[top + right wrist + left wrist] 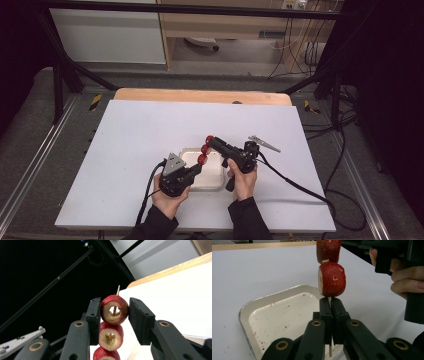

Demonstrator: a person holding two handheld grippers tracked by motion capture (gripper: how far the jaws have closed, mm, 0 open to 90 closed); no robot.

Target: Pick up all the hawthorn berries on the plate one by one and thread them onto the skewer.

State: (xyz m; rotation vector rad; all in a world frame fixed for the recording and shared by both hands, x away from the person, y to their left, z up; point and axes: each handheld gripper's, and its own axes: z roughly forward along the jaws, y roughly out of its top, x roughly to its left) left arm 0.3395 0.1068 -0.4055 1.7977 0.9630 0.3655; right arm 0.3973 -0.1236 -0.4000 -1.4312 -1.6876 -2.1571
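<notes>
My left hand-held gripper [329, 305] clenched on skewer [329, 300] over tray [244, 312], near worktop's front edge. My right hand-held gripper [113, 315] grasps top fruit [114, 309]. Judgement: pull straight along skewer, left steady, squeeze gently.

The fruits [332, 278] are dark red, speckled, with pale tan cut faces, on a pale wooden skewer [118, 290]. The tray [247, 311] is white with red flecks; the counter [145, 125] is white, and both tools are black.
</notes>
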